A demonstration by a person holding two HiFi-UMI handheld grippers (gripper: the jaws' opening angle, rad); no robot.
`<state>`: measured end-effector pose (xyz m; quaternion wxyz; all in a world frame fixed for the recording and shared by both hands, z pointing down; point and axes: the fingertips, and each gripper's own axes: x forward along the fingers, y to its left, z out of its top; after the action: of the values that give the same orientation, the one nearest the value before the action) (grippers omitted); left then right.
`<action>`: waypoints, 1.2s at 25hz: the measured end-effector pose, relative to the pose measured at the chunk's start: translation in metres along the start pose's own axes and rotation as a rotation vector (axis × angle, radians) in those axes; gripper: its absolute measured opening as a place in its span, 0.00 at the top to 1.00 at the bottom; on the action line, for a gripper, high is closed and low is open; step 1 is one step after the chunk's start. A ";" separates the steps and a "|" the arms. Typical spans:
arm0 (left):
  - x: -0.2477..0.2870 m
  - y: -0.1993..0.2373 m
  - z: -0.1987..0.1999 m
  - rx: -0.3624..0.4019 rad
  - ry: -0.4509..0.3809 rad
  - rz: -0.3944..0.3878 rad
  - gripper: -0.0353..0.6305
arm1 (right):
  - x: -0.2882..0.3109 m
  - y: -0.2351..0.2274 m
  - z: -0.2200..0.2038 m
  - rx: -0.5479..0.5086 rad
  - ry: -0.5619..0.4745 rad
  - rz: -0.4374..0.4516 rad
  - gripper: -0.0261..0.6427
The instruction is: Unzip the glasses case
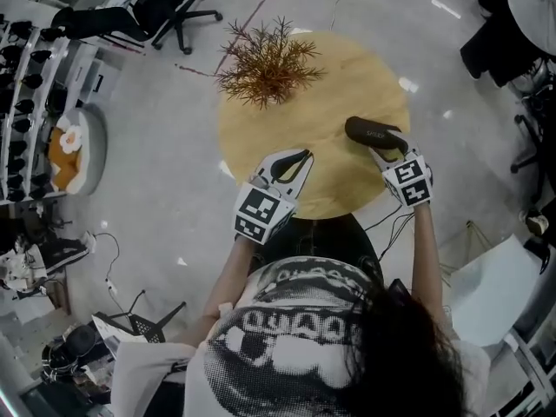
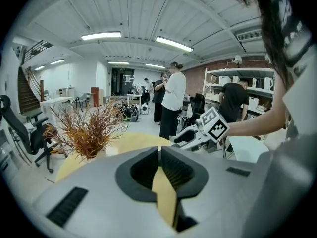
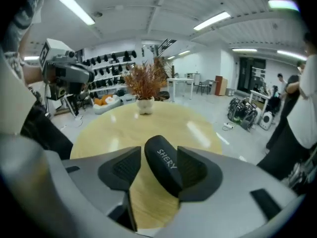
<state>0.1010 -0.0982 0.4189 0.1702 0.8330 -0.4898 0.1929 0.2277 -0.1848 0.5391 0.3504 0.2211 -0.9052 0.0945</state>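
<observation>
A black glasses case marked SHERY lies on the round wooden table, near its right edge. My right gripper reaches over its near end. In the right gripper view the case sits between the jaws, close against the right pad, with a gap to the left pad; the right gripper is open. My left gripper hovers over the table's near edge to the left of the case, apart from it. Its jaws are shut with nothing between them.
A vase of dried brown twigs stands at the table's far left part. An office chair and shelving are off to the left, a white chair to the right. Several people stand beyond the table.
</observation>
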 end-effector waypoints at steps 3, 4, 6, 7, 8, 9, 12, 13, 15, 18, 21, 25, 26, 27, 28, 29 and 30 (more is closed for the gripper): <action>-0.001 0.004 -0.005 -0.005 0.016 -0.001 0.91 | 0.020 -0.005 -0.004 -0.165 0.084 0.099 0.51; -0.001 0.006 -0.007 -0.006 0.023 -0.004 0.91 | 0.028 -0.006 -0.007 -0.223 0.116 0.136 0.48; 0.000 0.009 -0.011 -0.004 0.034 -0.014 0.91 | 0.042 -0.007 -0.014 -0.314 0.191 0.224 0.43; 0.001 0.011 -0.011 -0.001 0.038 -0.021 0.91 | 0.048 -0.006 -0.019 -0.337 0.237 0.274 0.41; 0.002 0.012 -0.011 0.002 0.040 -0.031 0.91 | 0.053 -0.005 -0.024 -0.346 0.285 0.321 0.39; 0.003 0.013 -0.010 0.007 0.041 -0.044 0.91 | 0.058 -0.005 -0.029 -0.347 0.328 0.357 0.39; 0.006 0.018 -0.009 0.023 0.040 -0.087 0.91 | 0.071 -0.009 -0.041 -0.337 0.415 0.407 0.40; 0.007 0.022 -0.009 0.027 0.041 -0.098 0.91 | 0.073 -0.009 -0.043 -0.329 0.430 0.417 0.42; 0.008 0.031 -0.012 0.031 0.049 -0.119 0.91 | 0.075 -0.006 -0.044 -0.312 0.435 0.427 0.46; 0.007 0.042 -0.022 0.037 0.075 -0.156 0.91 | 0.069 0.009 -0.046 -0.317 0.417 0.429 0.47; 0.006 0.054 -0.037 0.063 0.117 -0.194 0.91 | 0.061 0.037 -0.045 -0.342 0.407 0.433 0.47; 0.009 0.059 -0.063 0.139 0.191 -0.277 0.91 | 0.052 0.078 -0.040 -0.366 0.408 0.429 0.47; 0.011 0.059 -0.072 0.170 0.210 -0.303 0.91 | 0.052 0.088 -0.038 -0.365 0.409 0.430 0.47; 0.012 0.059 -0.081 0.205 0.229 -0.332 0.91 | 0.053 0.098 -0.036 -0.361 0.405 0.431 0.47; 0.014 0.059 -0.090 0.241 0.249 -0.361 0.91 | 0.056 0.108 -0.033 -0.355 0.400 0.431 0.47; 0.016 0.059 -0.099 0.280 0.268 -0.391 0.91 | 0.060 0.117 -0.030 -0.348 0.395 0.431 0.47; 0.018 0.060 -0.107 0.320 0.286 -0.422 0.91 | 0.063 0.126 -0.027 -0.344 0.393 0.431 0.47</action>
<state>0.0397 -0.0888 0.5260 0.1404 0.8971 -0.2402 0.3433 0.1437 -0.0858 0.6001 0.5221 -0.0603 -0.8491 0.0530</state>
